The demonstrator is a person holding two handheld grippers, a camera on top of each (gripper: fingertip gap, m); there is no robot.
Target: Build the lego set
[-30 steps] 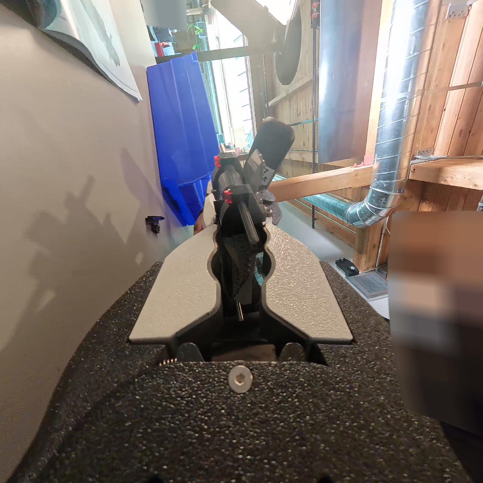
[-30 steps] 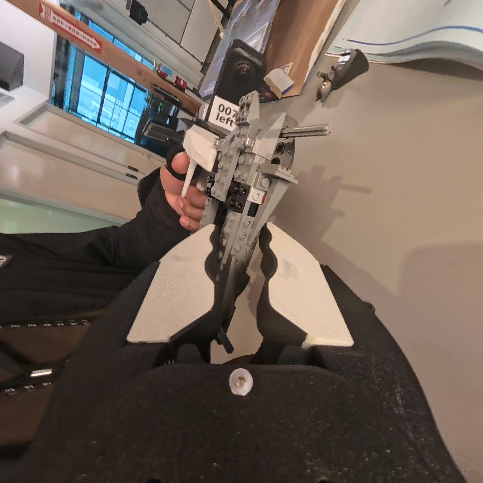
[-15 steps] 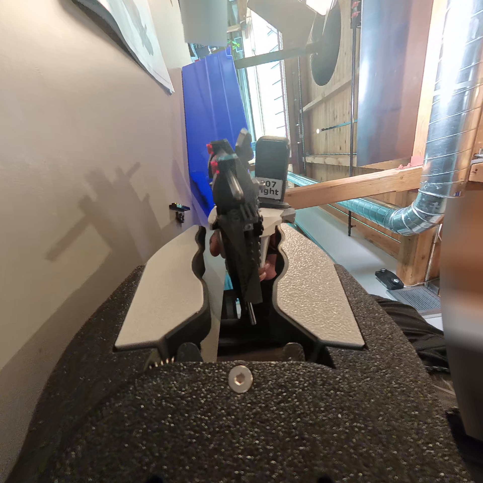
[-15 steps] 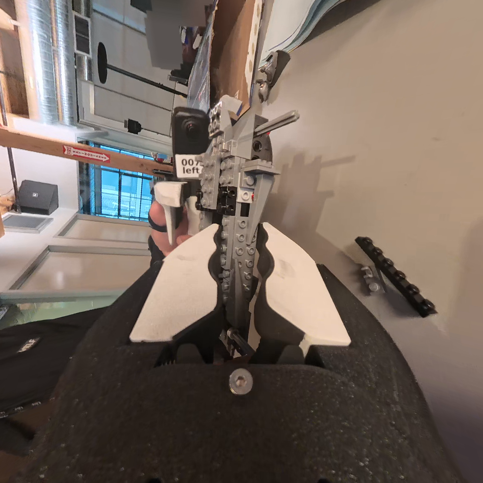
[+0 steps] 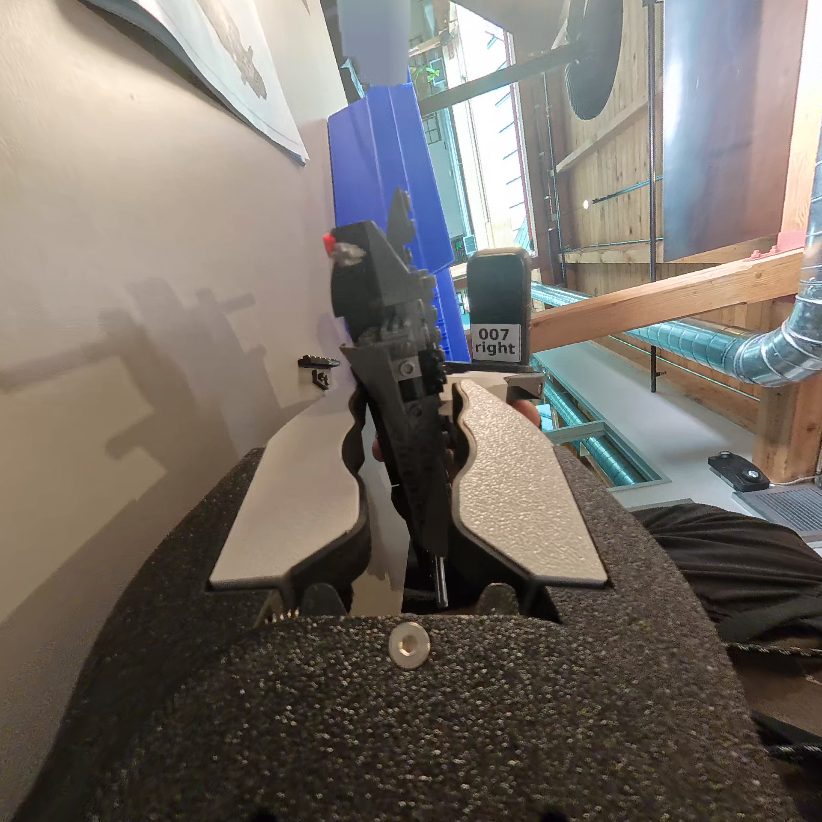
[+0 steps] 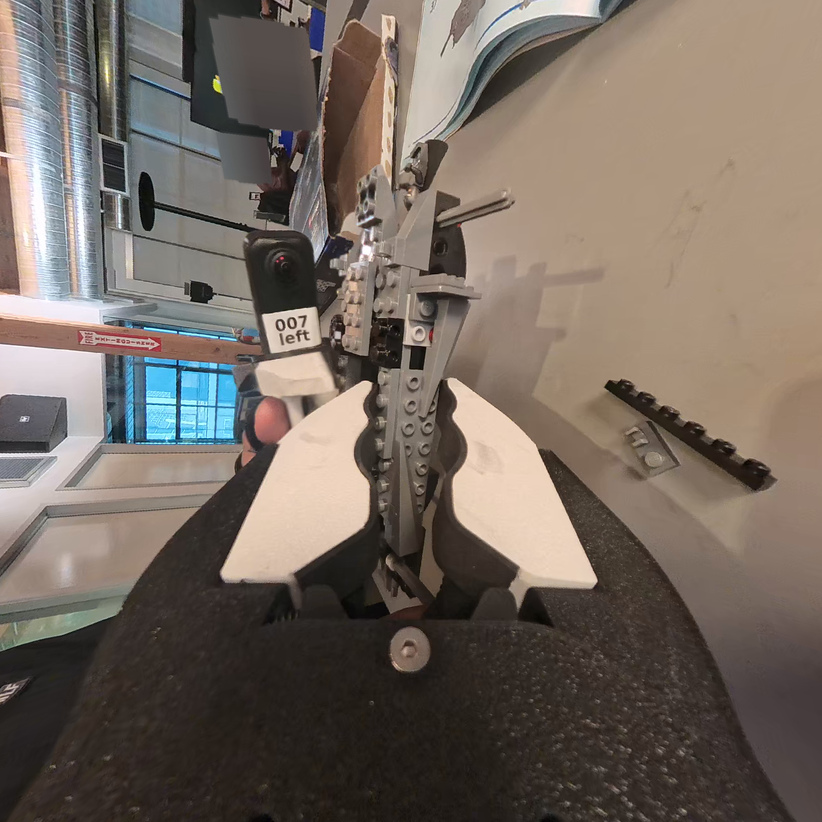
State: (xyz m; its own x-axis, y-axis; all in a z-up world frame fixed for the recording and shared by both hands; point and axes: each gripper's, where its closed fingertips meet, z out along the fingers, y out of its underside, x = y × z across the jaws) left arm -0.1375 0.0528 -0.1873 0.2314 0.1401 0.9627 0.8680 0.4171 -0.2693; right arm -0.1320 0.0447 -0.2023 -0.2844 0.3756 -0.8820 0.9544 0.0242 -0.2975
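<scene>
- brick model (image 6: 400, 311), grey w/ black bits and a tiny red stud, stands up off the beige table (image 6: 667, 222), caught between both grippers, which face each other
- right gripper (image 6: 409, 384): clenched on the model's studded lower half, both white fingers (image 6: 311, 467) pressed to its sides; a thin grey rod sticks out near the model's top toward the table
- left gripper (image 5: 407, 393): released; model runs down between its fingers, close against the one away from the table, w/ a clear strip of table showing between the model and the table-side finger (image 5: 307, 480)
- in left wrist view the model looks dark, a black pin hanging from its lower end near the gripper's throat
- black camera w/ a white label (image 5: 498, 302) of the right gripper rises just behind the model; in right wrist view the left gripper's black camera (image 6: 280, 276) sits beside the model the same way, a person's fingertip (image 6: 267, 418) under it
- long black studded plate (image 6: 685, 431) lies on the table near the right gripper, a small grey plate (image 6: 651, 453) touching its side
- open booklet (image 6: 511, 44) and cardboard box (image 6: 356, 111) further along the table
- blue bin (image 5: 382, 178) behind the model in left wrist view
- bkgd: silver duct (image 5: 756, 356), wooden beam (image 5: 667, 298)
</scene>
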